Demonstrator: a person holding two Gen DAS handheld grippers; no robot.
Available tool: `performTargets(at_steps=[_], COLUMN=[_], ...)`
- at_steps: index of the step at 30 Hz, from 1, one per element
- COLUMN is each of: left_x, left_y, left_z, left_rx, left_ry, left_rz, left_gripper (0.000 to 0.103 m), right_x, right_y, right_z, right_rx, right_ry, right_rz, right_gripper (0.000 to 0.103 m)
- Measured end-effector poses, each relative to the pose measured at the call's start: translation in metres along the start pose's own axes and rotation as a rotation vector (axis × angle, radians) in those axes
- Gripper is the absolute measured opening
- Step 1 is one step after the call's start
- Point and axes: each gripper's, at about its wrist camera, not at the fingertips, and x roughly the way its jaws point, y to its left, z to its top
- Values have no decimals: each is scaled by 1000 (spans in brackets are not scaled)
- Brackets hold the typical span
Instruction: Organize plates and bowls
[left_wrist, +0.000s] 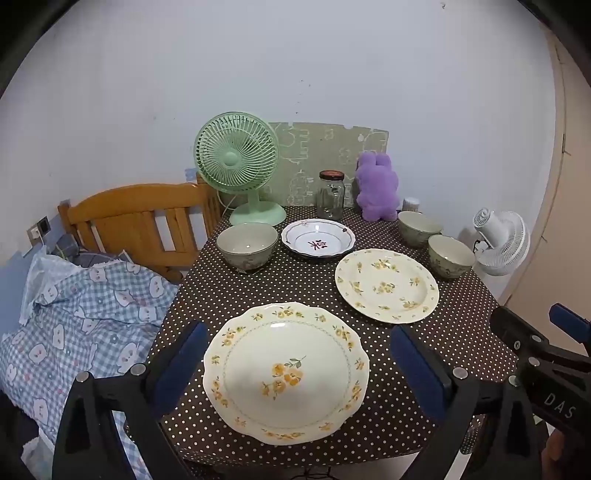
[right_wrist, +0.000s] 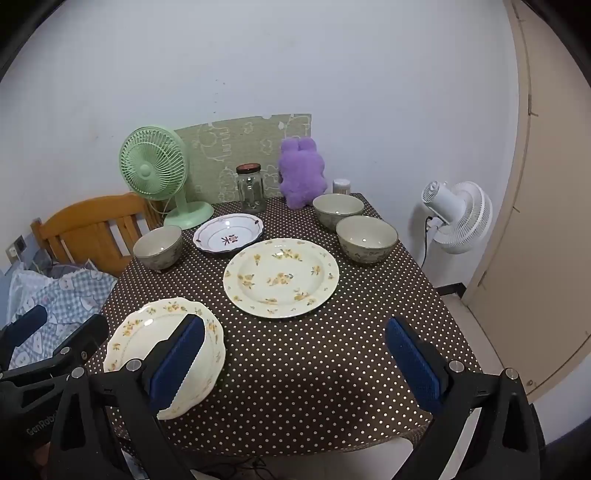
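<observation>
Two hand-held grippers, left (left_wrist: 295, 363) and right (right_wrist: 295, 360), are hovering with jaws apart over the bench's (right_wrist: 314, 354) near edge; bare dotted cloth is lying under the right.

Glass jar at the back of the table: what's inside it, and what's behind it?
The glass jar looks empty, its dark lid on. Behind it a green patterned board leans against the wall; the jar hides the part of the board directly behind it.

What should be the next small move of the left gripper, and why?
Probably lower the left gripper toward the scalloped yellow-flower plate. Its jaws stand open on either side of that plate, nothing is held, and the dishes still lie spread over the dotted tablecloth.
</observation>
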Motion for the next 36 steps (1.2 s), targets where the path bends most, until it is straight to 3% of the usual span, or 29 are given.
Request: performTargets(at_steps=[36], left_x=[-4], left_y=[-1], left_z=[-1], left_rx=[10], left_ry=[-12], left_rz=[-3], left_gripper=[96], right_x=[-3], right_y=[-1], right_z=[4], right_rx=[-6], right_ry=[-27], right_rz=[-1], right_gripper=[99])
